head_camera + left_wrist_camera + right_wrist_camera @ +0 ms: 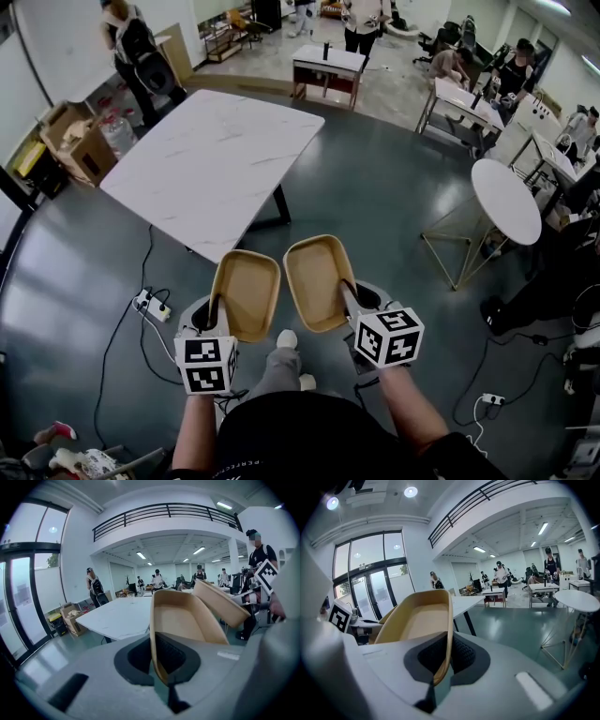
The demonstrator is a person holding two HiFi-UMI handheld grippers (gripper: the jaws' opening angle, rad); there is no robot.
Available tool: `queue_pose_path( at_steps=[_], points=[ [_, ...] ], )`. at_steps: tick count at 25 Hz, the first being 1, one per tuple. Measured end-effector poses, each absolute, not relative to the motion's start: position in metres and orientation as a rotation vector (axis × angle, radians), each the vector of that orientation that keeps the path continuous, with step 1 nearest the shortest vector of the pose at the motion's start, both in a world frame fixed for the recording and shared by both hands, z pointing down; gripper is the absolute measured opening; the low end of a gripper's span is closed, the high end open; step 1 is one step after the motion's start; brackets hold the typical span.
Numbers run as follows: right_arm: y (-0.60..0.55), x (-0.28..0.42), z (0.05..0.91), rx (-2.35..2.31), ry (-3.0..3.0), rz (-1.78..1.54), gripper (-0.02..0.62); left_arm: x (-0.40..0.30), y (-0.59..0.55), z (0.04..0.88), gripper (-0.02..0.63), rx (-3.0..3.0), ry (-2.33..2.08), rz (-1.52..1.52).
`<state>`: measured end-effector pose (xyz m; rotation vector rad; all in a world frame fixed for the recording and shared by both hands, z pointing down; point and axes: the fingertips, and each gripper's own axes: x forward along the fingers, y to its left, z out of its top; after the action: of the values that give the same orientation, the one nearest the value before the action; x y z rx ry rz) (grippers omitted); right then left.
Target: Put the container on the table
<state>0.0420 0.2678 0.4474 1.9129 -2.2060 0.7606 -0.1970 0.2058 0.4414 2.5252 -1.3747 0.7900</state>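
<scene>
I hold two tan paper containers side by side above the dark floor, short of the white marble table [211,159]. My left gripper [214,317] is shut on the near rim of the left container [247,292]; in the left gripper view that container [180,620] stands on edge between the jaws, with the other container [220,603] to its right. My right gripper [349,298] is shut on the rim of the right container [317,279], and in the right gripper view its wall [423,618] is pinched between the pads.
A round white table [506,199] on a wire frame stands to the right. A power strip [152,305] and cables lie on the floor at left. Cardboard boxes [80,141] and a person [136,52] are beyond the marble table. More desks and people fill the back.
</scene>
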Motion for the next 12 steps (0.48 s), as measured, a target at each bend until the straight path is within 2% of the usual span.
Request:
queue_pose_path(
  at_steps=[12],
  points=[
    [0.204, 0.061, 0.453, 1.903, -2.186, 0.756, 0.003, -0.175, 0.135, 0.446, 0.002, 2.527, -1.369, 0.745]
  ],
)
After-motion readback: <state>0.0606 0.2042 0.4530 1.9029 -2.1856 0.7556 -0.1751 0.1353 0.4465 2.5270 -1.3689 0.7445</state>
